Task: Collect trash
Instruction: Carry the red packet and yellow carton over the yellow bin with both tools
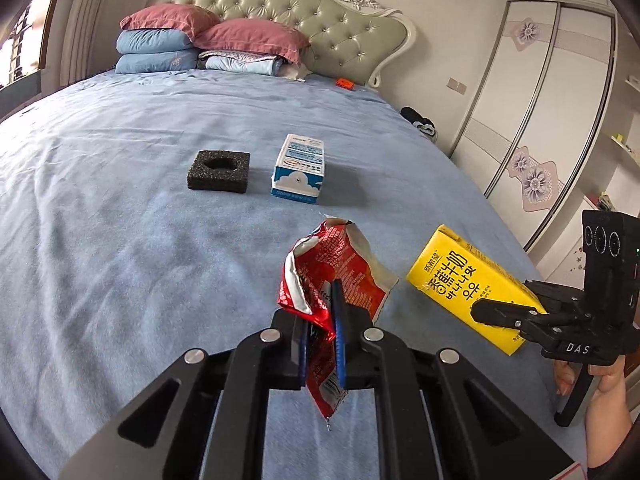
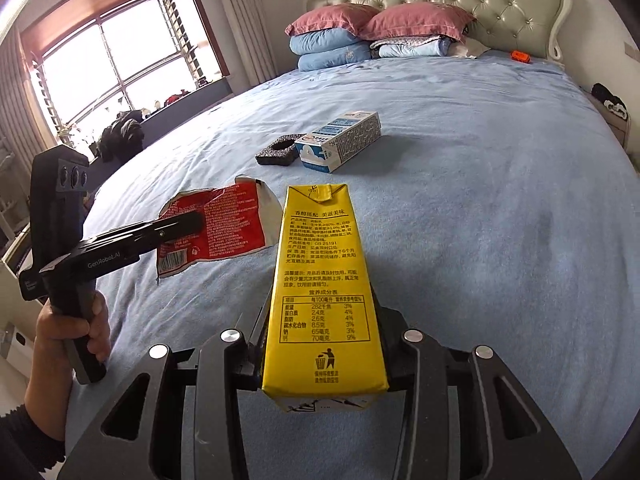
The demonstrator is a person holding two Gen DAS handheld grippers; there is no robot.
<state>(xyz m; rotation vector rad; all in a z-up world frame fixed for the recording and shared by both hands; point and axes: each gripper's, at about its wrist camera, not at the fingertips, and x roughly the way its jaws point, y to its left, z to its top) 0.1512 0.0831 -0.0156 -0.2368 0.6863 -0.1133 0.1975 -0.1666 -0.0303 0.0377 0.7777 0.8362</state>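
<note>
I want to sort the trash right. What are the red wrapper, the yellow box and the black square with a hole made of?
Red wrapper: likely foil-lined plastic film; crinkled, shiny silver inside.
Yellow milk carton: coated paperboard, going by its glossy print and folded top.
Black square: looks like foam; matte, porous, speckled surface.
</note>
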